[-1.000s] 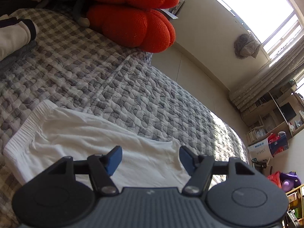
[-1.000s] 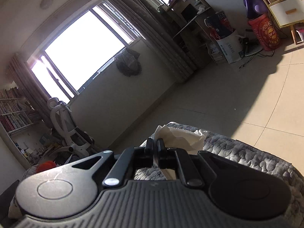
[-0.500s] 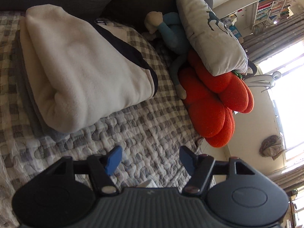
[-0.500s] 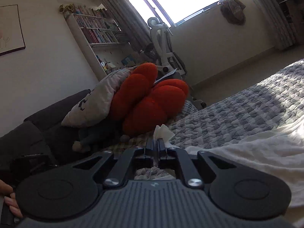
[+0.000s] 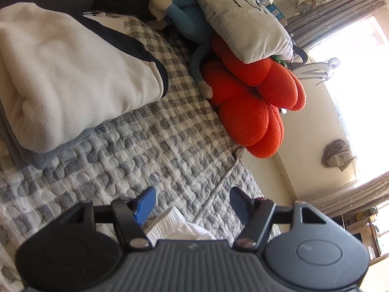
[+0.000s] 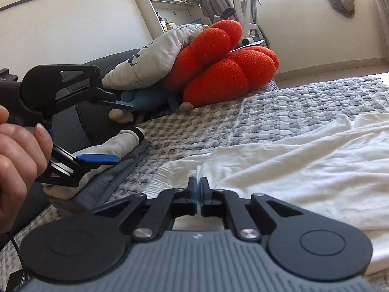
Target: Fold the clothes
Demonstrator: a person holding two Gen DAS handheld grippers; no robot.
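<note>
A white garment (image 6: 291,160) lies spread on the grey quilted bed (image 6: 304,97). My right gripper (image 6: 198,182) is shut on a fold of its edge, low over the bed, and white cloth shows in the slit between the pads. My left gripper (image 6: 116,132), held by a hand (image 6: 17,165) at the left, is open in the air with nothing between its blue pads. In the left wrist view, the left gripper (image 5: 192,197) hangs over the garment's ribbed hem (image 5: 175,221) without touching it.
A folded cream fleece (image 5: 60,73) sits on a grey towel at the left of the bed. A red cushion (image 5: 252,102), a pale pillow (image 5: 238,17) and a blue stuffed toy (image 5: 180,14) lie at the head. The bed's edge and the floor are to the right.
My right gripper swung from facing the window and floor round across the bed, still pinching the white cloth. My left gripper turned from the spread garment toward the folded stack, staying open.
</note>
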